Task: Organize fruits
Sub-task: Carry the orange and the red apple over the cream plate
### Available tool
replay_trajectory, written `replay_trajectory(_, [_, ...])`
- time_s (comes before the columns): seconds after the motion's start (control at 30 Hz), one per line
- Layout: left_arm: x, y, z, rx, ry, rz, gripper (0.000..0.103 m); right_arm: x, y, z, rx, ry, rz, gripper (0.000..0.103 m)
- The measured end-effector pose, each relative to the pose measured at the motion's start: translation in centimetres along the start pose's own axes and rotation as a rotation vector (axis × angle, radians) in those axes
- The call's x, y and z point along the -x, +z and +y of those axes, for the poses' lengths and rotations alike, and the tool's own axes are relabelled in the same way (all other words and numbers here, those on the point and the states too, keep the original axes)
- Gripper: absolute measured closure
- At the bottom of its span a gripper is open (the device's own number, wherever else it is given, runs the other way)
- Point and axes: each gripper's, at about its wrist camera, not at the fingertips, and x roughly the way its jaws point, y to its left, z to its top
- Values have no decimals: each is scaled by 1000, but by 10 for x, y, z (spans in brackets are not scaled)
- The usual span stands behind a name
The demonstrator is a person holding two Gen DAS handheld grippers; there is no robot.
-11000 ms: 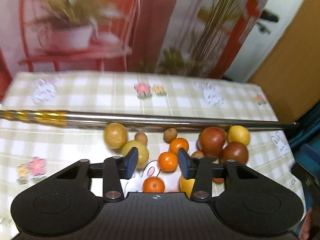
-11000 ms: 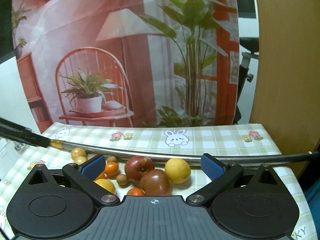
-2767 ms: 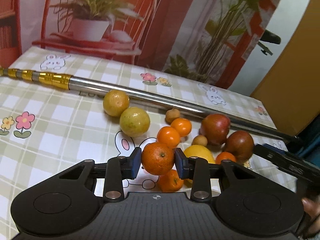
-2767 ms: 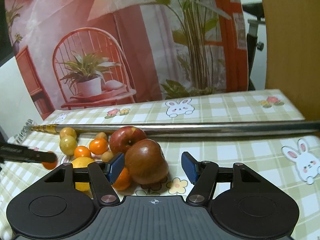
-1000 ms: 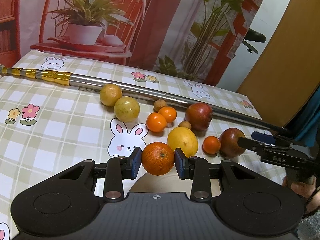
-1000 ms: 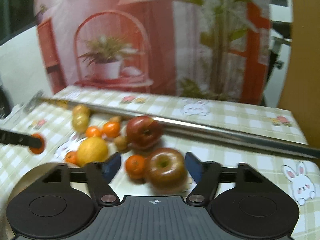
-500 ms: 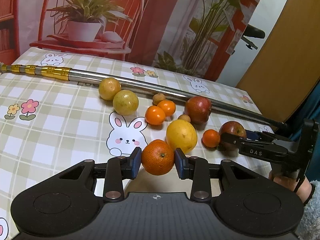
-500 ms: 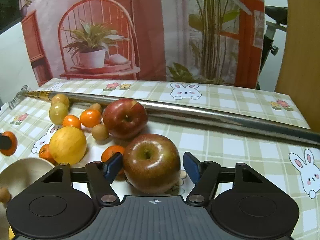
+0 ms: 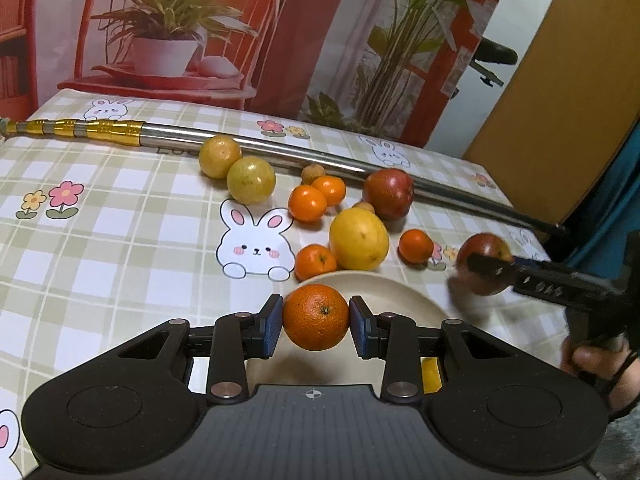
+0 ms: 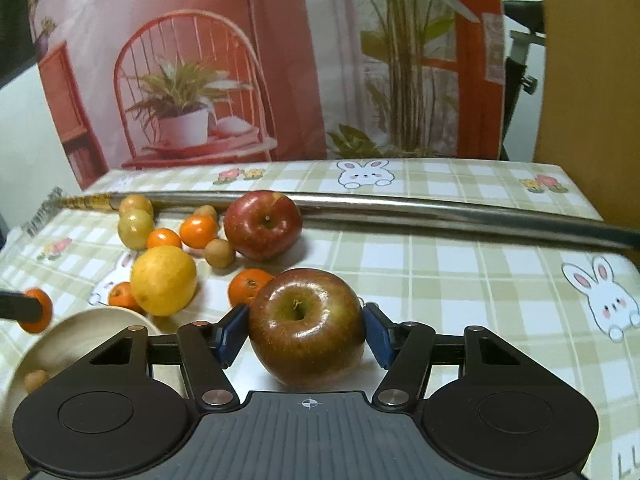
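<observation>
My left claw (image 9: 316, 317) grips a round orange (image 9: 316, 317) over the cream bowl (image 9: 394, 295); my right claw (image 10: 306, 330), having just narrowed, clamps a dark-red apple (image 10: 306, 326). Next: release the orange into the bowl.

backdrop: you're facing a printed backdrop (image 10: 280, 60) showing a red chair with a potted plant | right: an ochre wall panel (image 9: 560, 80) is standing beside a white wall strip (image 9: 496, 24) | table: a green-checked cloth with bunnies and flowers (image 9: 100, 240) is covering it | light: soft indoor light is falling evenly.
</observation>
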Motion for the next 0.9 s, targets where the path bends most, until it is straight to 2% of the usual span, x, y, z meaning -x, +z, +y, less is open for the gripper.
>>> replay_trajectory(0.17, [0, -7, -1, -25, 13, 3, 65, 21, -1, 7, -32, 29, -28, 45])
replay_trajectory(0.33, [-1, -12, -3, -60, 25, 6, 65, 27, 2, 28, 21, 71, -24, 45])
replay_trajectory(0.67, [-5, -20, -6, -99, 43, 24, 65, 16, 1, 80, 128, 199, 15, 46])
replay_trajectory(0.9, [-7, -22, -6, -108, 53, 34, 65, 6, -8, 99, 171, 238, 50, 46])
